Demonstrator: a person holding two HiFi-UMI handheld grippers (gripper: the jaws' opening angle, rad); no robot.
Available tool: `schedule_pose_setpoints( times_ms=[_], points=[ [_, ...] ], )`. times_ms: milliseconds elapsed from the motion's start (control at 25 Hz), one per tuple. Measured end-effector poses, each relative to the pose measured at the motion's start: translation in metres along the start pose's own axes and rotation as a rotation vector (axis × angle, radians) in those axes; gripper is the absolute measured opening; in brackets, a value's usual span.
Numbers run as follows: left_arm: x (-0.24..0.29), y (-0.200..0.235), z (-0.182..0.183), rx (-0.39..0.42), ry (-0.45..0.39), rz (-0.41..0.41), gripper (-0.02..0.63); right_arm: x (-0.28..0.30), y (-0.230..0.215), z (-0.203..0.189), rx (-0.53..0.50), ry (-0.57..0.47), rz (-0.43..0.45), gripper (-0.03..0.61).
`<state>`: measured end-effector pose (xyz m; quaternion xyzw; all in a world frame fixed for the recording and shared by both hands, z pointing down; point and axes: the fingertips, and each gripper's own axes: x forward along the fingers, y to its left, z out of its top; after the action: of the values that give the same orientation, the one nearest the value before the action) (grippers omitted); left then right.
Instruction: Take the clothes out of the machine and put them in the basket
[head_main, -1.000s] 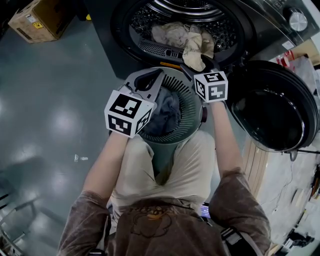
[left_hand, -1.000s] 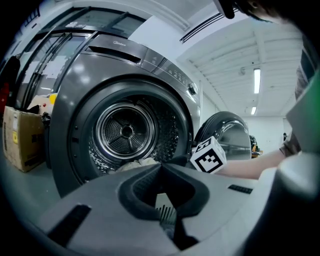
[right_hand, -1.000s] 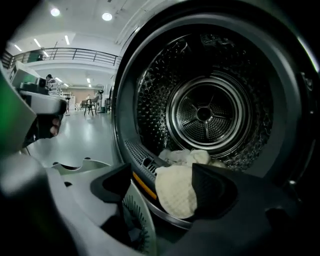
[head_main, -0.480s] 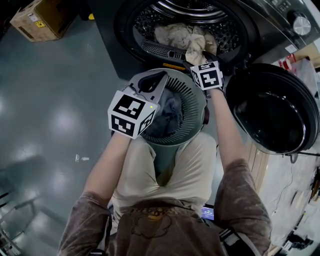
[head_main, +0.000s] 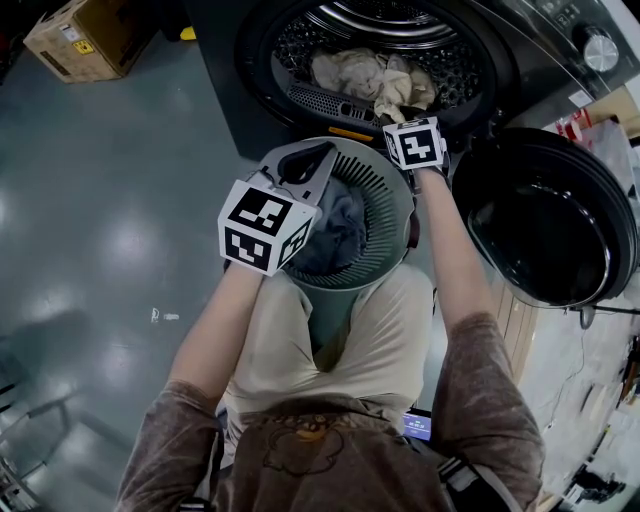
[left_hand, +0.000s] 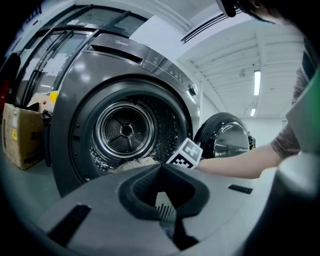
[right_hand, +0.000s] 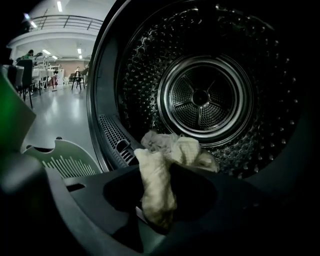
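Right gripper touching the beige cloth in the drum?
Touching. In the right gripper view the beige cloth runs down between the right gripper's jaws, which have just been closing and now grip it.

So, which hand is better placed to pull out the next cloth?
Right. The right gripper is at the drum mouth, its jaws have just closed on the beige cloth; the left gripper holds the basket.
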<state>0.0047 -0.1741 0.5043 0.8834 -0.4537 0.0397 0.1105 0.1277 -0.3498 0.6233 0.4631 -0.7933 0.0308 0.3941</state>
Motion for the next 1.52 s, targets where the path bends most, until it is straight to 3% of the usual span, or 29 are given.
schedule_pose_setpoints(
  times_ms=[120,240,680,1000,1520],
  points=[
    [-0.001,-0.001,0.0,-0.002,-0.003,0.001,0.006,-0.004,-0.003,-0.002,0.068,-0.021,0.019,0.052],
    [-0.002,0.0,0.0,-0.002,-0.004,0.003,0.006,-0.012,0.001,-0.004,0.105,-0.043,0.053,0.028],
    [0.001,-0.003,0.0,0.0,-0.001,-0.006,0.006,-0.049,0.039,-0.016,0.154,-0.113,0.212,0.015],
    [-0.001,-0.001,0.003,0.003,-0.012,0.001,0.006,-0.082,0.103,-0.024,0.137,-0.144,0.367,0.015],
    [-0.004,0.001,0.004,0.002,-0.02,0.009,0.006,-0.14,0.215,-0.084,0.06,-0.032,0.649,0.015]
  ],
)
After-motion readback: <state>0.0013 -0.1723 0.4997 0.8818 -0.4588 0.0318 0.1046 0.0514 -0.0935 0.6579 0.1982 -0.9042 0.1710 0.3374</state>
